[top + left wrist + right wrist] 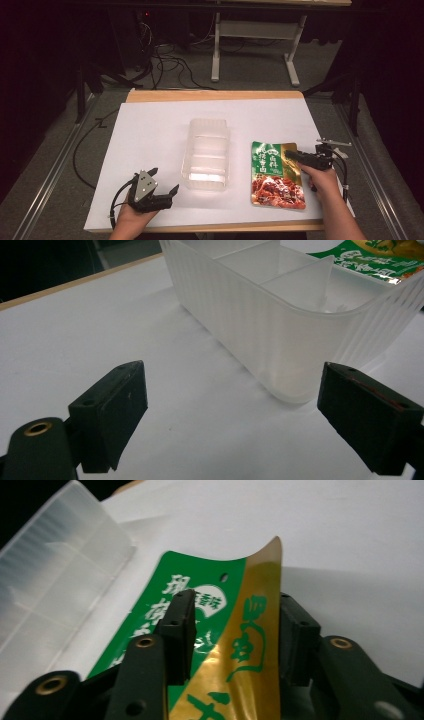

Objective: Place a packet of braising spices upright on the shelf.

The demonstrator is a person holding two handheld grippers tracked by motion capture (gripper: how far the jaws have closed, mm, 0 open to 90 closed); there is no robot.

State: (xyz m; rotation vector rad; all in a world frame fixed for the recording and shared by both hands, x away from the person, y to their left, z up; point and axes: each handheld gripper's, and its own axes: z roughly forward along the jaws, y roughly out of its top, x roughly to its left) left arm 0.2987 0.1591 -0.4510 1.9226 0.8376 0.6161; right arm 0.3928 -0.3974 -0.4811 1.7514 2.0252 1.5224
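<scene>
A green and gold food packet (277,172) with red meat printed on it lies flat on the white table sheet (150,130), right of a clear ribbed plastic container (207,150) with dividers. My right gripper (291,156) reaches over the packet's upper right corner. In the right gripper view, the packet (235,630) curls up between the jaws of the gripper (239,601). One jaw lies over the green face, the other behind the gold edge, with a wide gap between them. My left gripper (164,180) rests open near the container's front left corner (280,325), its jaws (235,405) holding nothing.
The table's wooden far edge (215,95) borders the sheet. Beyond it are cables on the floor and a white table frame (255,45). Metal rails run along both sides of the table. Bare sheet lies left of the container.
</scene>
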